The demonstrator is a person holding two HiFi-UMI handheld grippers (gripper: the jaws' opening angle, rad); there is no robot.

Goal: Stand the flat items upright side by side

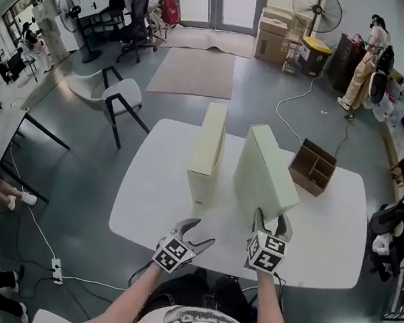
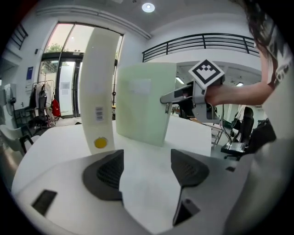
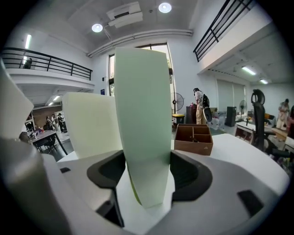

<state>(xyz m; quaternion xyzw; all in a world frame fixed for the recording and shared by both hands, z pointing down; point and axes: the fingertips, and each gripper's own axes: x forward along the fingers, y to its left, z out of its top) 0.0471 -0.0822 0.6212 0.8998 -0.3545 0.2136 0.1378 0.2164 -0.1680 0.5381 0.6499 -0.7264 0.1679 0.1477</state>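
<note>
Two flat pale boxes stand on edge side by side on the white table [image 1: 148, 194]. The cream box [image 1: 208, 151] on the left stands free and shows a yellow sticker [image 2: 100, 142] low on its narrow side. My right gripper [image 1: 271, 219] is shut on the near end of the pale green box [image 1: 264, 174], whose edge fills the gap between the pads [image 3: 193, 172] in the right gripper view. My left gripper [image 1: 202, 233] hovers over the table's near edge. It is open with only bare tabletop between its pads [image 2: 108, 172], a short way from the cream box [image 2: 98, 87].
A brown wooden divided tray [image 1: 312, 166] sits at the table's far right, beyond the green box. A white chair [image 1: 112, 92] stands on the floor at the far left. A rug, cardboard boxes and a person are further back.
</note>
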